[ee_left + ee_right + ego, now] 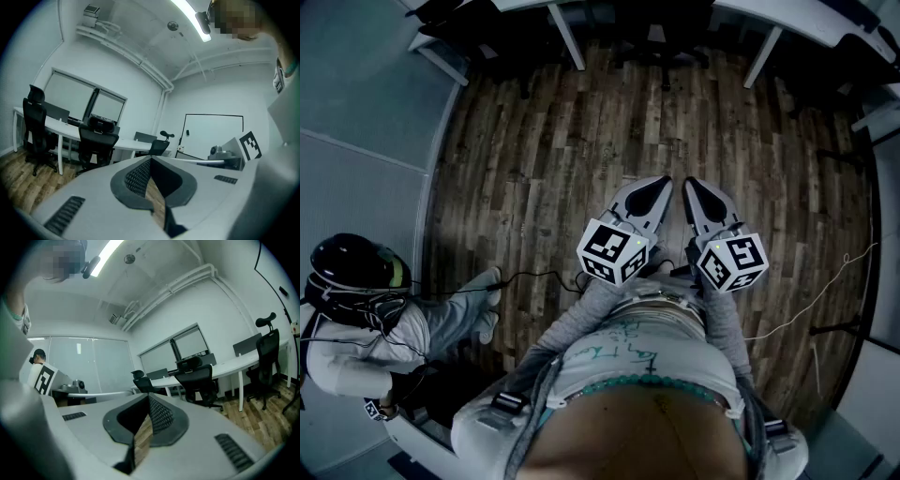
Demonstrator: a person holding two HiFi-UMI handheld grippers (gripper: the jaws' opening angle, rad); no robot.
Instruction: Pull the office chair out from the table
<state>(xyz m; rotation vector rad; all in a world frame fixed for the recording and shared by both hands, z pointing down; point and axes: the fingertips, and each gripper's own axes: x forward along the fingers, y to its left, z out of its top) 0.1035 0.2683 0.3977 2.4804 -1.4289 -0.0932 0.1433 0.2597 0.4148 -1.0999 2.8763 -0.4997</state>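
A black office chair (661, 42) stands tucked under the white table (811, 17) at the far end of the wooden floor. In the left gripper view this chair (96, 143) sits against the long table (58, 125). The right gripper view shows the chair (199, 378) at the table (234, 365) as well. My left gripper (659, 186) and right gripper (691, 187) are held side by side in front of my body, well short of the chair. Both point level. Their jaws are shut with nothing between them in both the left gripper (150, 160) view and the right gripper (149, 398) view.
A person in a dark cap (354, 267) sits at the lower left, with cables (534, 275) running across the floor. Another cable (825, 292) lies at the right. More black chairs (35, 126) (267, 352) line the table. A whiteboard (213, 133) hangs on the side wall.
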